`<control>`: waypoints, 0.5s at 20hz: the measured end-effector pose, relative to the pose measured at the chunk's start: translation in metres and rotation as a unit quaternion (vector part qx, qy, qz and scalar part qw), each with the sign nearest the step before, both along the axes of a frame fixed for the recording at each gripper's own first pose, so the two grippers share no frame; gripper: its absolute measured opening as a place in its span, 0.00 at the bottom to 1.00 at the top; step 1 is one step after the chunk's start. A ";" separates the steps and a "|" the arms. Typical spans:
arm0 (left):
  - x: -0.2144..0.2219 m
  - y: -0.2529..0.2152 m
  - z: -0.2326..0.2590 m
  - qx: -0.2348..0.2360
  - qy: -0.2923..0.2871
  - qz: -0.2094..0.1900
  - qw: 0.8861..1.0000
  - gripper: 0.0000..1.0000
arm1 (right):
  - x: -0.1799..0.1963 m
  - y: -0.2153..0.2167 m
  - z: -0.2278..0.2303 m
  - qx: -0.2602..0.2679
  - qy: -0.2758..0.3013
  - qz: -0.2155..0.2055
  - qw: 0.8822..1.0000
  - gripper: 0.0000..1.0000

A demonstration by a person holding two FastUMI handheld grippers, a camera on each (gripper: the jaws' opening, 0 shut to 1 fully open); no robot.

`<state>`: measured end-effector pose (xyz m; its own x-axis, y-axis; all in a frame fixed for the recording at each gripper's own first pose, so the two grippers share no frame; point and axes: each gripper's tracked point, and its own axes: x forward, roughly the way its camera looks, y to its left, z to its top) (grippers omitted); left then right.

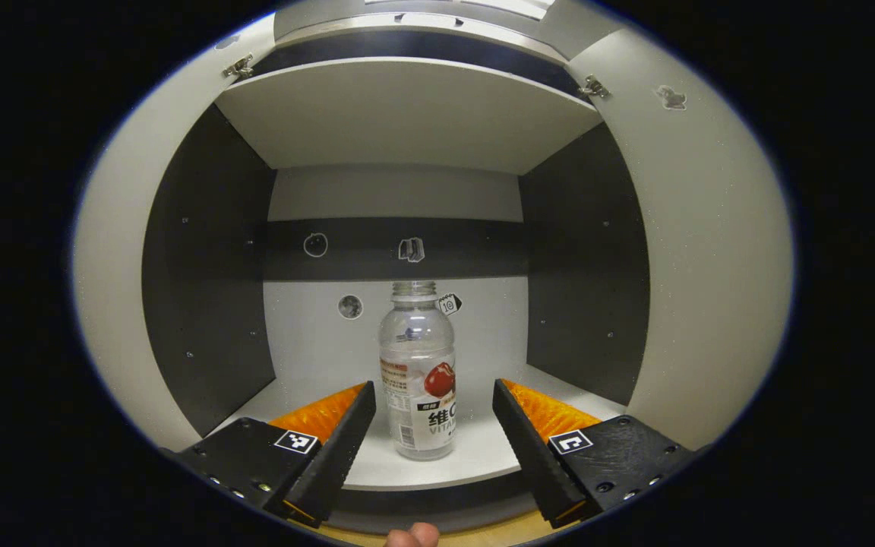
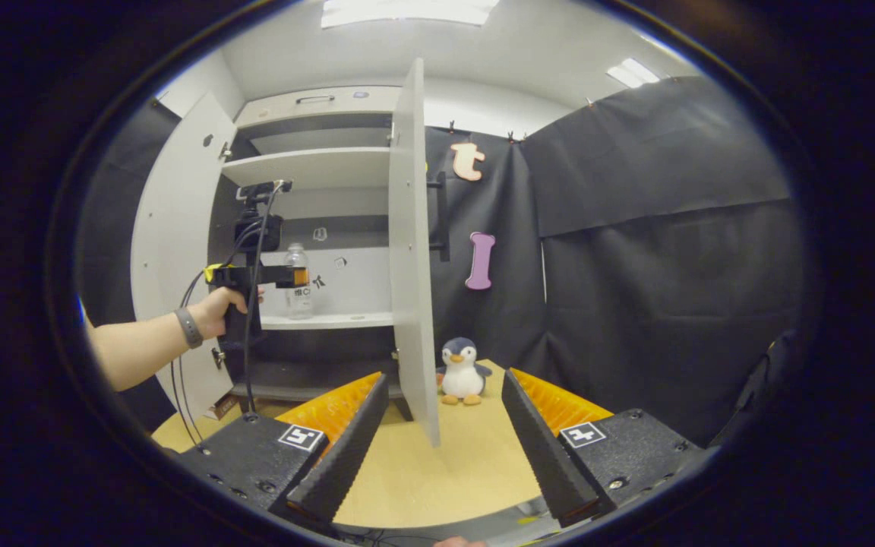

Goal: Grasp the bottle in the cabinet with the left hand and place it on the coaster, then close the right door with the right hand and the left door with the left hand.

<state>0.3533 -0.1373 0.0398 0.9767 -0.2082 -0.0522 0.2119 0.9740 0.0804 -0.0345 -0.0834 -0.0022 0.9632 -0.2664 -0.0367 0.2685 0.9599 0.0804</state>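
In the left gripper view, the left gripper (image 1: 433, 425) stands wide open and holds nothing, its fingers on either side of the clear plastic bottle with a red-fruit label (image 1: 417, 372) but apart from it. The bottle stands upright on the white lower shelf (image 1: 483, 456) of the cabinet; its base shows, and its cap is hard to make out.

In the right gripper view, the right gripper (image 2: 445, 441) is likewise wide open and empty above the light wooden table (image 2: 445, 471). The white right cabinet door (image 2: 411, 251) stands edge-on beyond it, hiding part of the interior. A small plush penguin (image 2: 462, 371) sits just past that door. Farther off, a person's hand (image 2: 219, 310) holds the left gripper before the bottle, which is partly covered.
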 end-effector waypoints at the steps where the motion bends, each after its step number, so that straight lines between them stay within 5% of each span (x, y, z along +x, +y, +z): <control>1: 0.007 0.000 -0.002 -0.001 -0.002 0.002 1.000 0.94 | 0.000 -0.004 -0.002 0.001 0.004 -0.007 1.000 0.98; 10: 0.046 0.007 0.007 -0.011 -0.012 0.027 1.000 0.94 | 0.005 -0.020 -0.011 0.012 0.022 -0.030 0.999 0.98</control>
<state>0.3991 -0.1302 0.0469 0.9875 -0.1559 -0.0253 0.1572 0.9856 0.0625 -0.0291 -0.1035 -0.0137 0.9431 -0.3215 -0.0848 0.3286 0.9402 0.0894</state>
